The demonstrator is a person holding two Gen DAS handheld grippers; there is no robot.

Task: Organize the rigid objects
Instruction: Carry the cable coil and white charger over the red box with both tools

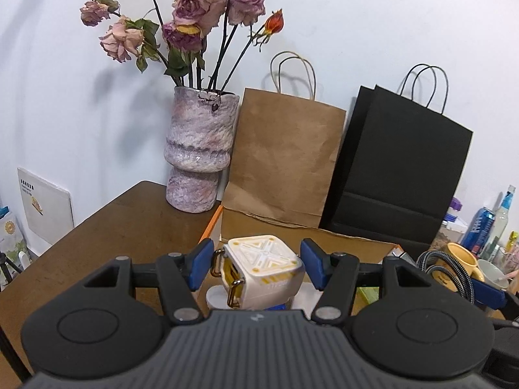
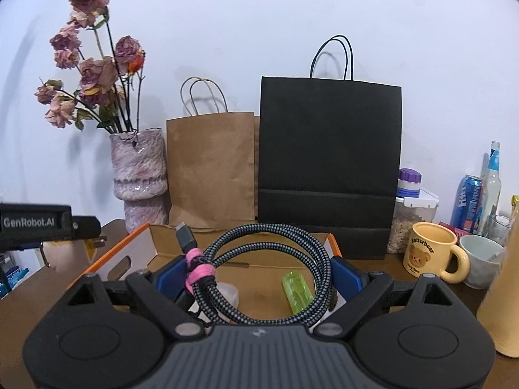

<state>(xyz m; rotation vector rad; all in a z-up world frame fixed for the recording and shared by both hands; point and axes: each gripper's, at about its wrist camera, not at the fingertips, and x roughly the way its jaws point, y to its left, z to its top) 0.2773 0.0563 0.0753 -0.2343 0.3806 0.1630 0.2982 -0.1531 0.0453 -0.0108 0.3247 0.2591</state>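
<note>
My left gripper (image 1: 258,259) is shut on a white and yellow cube-shaped charger (image 1: 262,265), its metal prongs against the left blue pad. It hangs over an open cardboard box with an orange rim (image 1: 211,223). My right gripper (image 2: 258,272) is shut on a coiled braided cable (image 2: 275,236) bound with a pink tie (image 2: 198,270), held above the same box (image 2: 120,246). Inside the box lie a green translucent piece (image 2: 296,290) and something white, partly hidden. The left gripper's black body (image 2: 32,222) shows at the left edge of the right wrist view.
A mottled pink vase (image 1: 198,152) of dried roses, a brown paper bag (image 1: 285,155) and a black paper bag (image 2: 329,168) stand against the wall behind the box. A yellow bear mug (image 2: 428,253), white cup (image 2: 480,261), jar, can and bottle crowd the right. A tan cylinder (image 2: 501,291) stands near right.
</note>
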